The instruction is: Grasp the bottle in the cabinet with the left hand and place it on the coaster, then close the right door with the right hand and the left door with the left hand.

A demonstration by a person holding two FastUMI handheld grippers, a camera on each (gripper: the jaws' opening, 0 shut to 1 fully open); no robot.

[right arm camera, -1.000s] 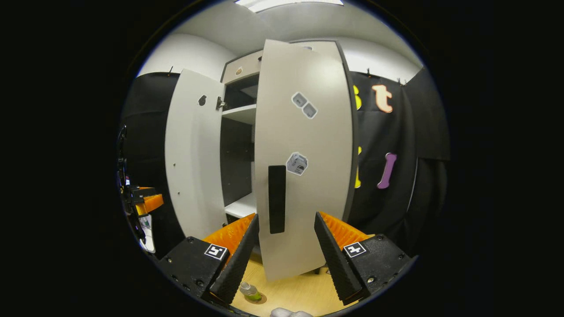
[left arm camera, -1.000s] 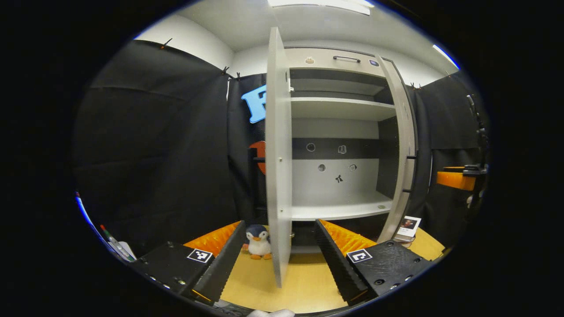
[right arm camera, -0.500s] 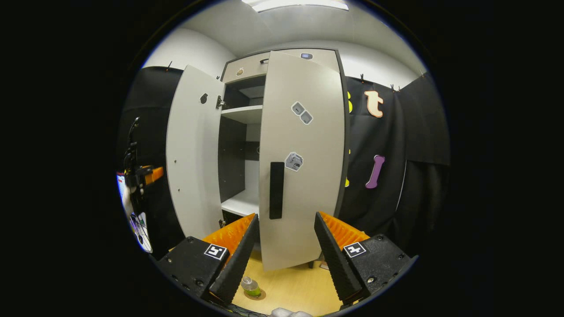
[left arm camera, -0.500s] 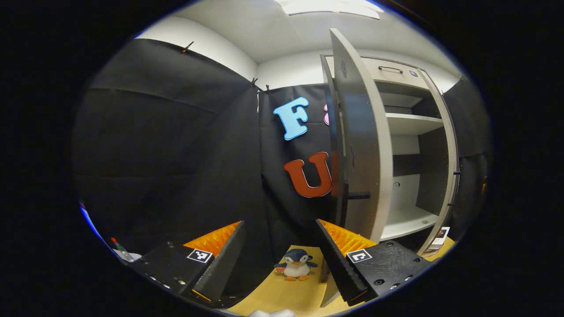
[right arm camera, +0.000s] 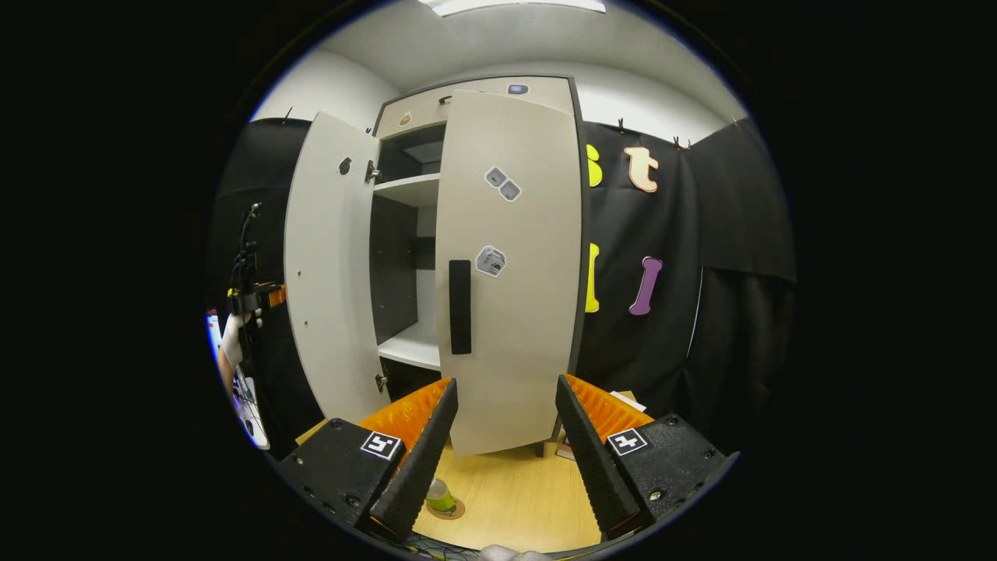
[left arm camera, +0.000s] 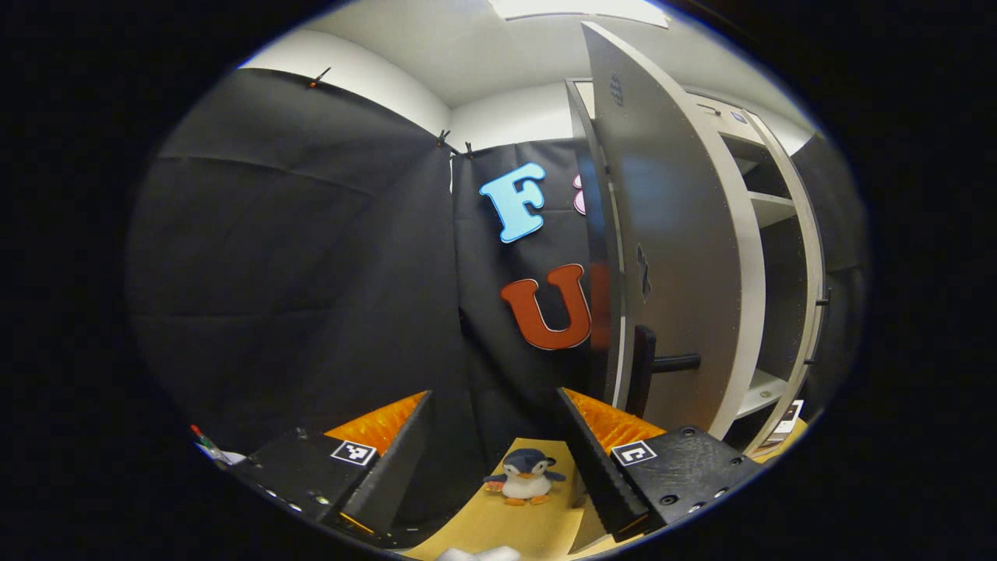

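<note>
In the right gripper view, a small bottle (right arm camera: 440, 495) with green liquid stands on a round coaster (right arm camera: 455, 511) on the wooden table, just beside my right gripper's left finger. My right gripper (right arm camera: 506, 386) is open, a short way in front of the grey right door (right arm camera: 522, 312), which stands almost shut with its black handle (right arm camera: 460, 306) facing me. The left door (right arm camera: 327, 257) hangs wide open. My left gripper (left arm camera: 493, 401) is open and empty behind the outer face of the left door (left arm camera: 685, 257), near the door's black handle (left arm camera: 645, 370). Farther off at the left, the left gripper (right arm camera: 257, 299) shows again, held by a gloved hand (right arm camera: 232, 340).
A plush penguin (left arm camera: 523, 477) sits on the table (left arm camera: 498, 522) between my left fingers, close to the left door's lower edge. A small card (left arm camera: 785, 417) leans by the cabinet's foot. Papers (right arm camera: 623, 401) lie on the table right of the cabinet. Black cloth walls close in on both sides.
The left gripper has swung round from the left door's edge to its outer face. The right door has swung further shut, and the right gripper has drawn back from it.
</note>
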